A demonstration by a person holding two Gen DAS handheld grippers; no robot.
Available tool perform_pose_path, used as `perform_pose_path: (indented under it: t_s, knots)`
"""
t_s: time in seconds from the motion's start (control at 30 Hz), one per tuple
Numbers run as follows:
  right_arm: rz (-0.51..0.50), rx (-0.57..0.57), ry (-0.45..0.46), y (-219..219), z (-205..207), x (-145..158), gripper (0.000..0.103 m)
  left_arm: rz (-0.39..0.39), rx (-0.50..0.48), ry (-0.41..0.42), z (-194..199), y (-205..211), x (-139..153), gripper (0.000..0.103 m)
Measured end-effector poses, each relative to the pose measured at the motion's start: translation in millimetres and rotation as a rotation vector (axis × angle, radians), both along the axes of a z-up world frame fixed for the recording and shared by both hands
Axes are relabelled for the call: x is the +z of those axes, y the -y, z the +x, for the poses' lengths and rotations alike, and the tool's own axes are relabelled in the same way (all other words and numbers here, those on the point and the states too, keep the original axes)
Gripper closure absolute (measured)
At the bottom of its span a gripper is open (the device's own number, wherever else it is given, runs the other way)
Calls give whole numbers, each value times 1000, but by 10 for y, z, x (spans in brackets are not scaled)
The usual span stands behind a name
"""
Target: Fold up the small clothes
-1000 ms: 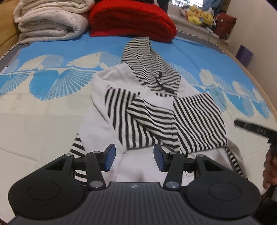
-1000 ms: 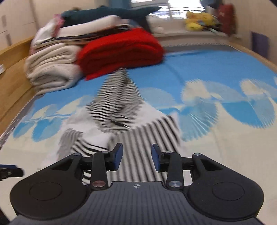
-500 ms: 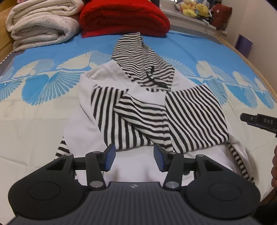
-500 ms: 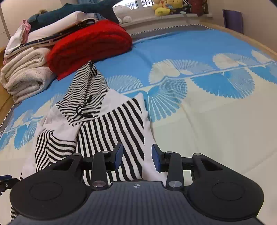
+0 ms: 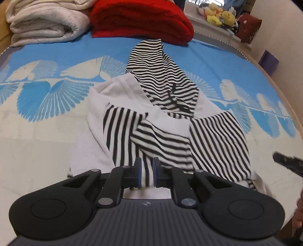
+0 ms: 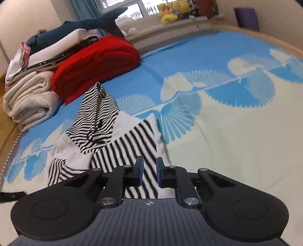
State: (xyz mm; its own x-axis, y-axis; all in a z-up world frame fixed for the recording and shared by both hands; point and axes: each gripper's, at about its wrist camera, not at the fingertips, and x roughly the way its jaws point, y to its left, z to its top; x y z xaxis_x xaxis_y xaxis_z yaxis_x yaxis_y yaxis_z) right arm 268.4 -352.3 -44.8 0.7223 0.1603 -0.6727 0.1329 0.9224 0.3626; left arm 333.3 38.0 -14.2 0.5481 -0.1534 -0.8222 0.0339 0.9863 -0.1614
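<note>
Left of scene: cream folded blankets [image 5: 43, 24] stacked at the far edge of the bed [image 5: 37, 132], red folded blanket [image 5: 140, 20] just beside them, a dark plush shark [image 6: 90, 24] lying on the pile. Centre: the striped hoodie [image 5: 166, 121] lies flat on the blue-and-cream bedspread, long axis running straight away from both grippers, hood [image 5: 161, 75] at the far end touching the red blanket, hem at the near end. Both sleeves are already crossed over the white chest panel; fabric is thin, black-and-white stripes, some wrinkling at the left shoulder. Left gripper [image 5: 145, 174] sits over the near hem, slightly left of the garment's midline, jaws drawn in to a narrow gap; striped cloth shows in that gap, but I cannot tell whether it is pinched or merely behind. Right gripper [image 6: 148, 174] sits over the near right part of the hem, same narrow gap, same doubt. Judgement: both are equally near the hem; the coming move looks like lifting the hem away toward the hood. Right of scene: bare bedspread, plush toys [image 6: 170, 11] on the sill.
</note>
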Motion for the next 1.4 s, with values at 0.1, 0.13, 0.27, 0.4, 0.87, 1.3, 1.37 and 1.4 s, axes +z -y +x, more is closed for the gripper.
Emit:
perform_pose_path:
  t_s: [0.1,0.13,0.27,0.4,0.87,1.3,1.37,1.4]
  knots:
    - [31,38,-36,-19,4,-50,87,-40,37,-23,255,-99,-182,91]
    - [38,58,-50,-44,13,-67,87,-53,37,-25,320,-90,-237,90]
    - [39,135,-96,-208,60,-137,87,-116,-15,-20,483,181,-412,75]
    - [35,171,-149,-376,124,-229,87,-98,-103,9,572,644,-556,26]
    - [70,181,-309,-563,294,-551,76,196,-96,14,705,785,-875,85]
    - [52,129,-410,-595,423,-692,76,-344,392,-244,-13,-1090,-512,66]
    - [60,127,-404,-575,400,-672,75,-360,441,-307,-21,-1171,-636,65]
    - [64,122,-401,-560,391,-664,74,-369,458,-290,-6,-1207,-640,65]
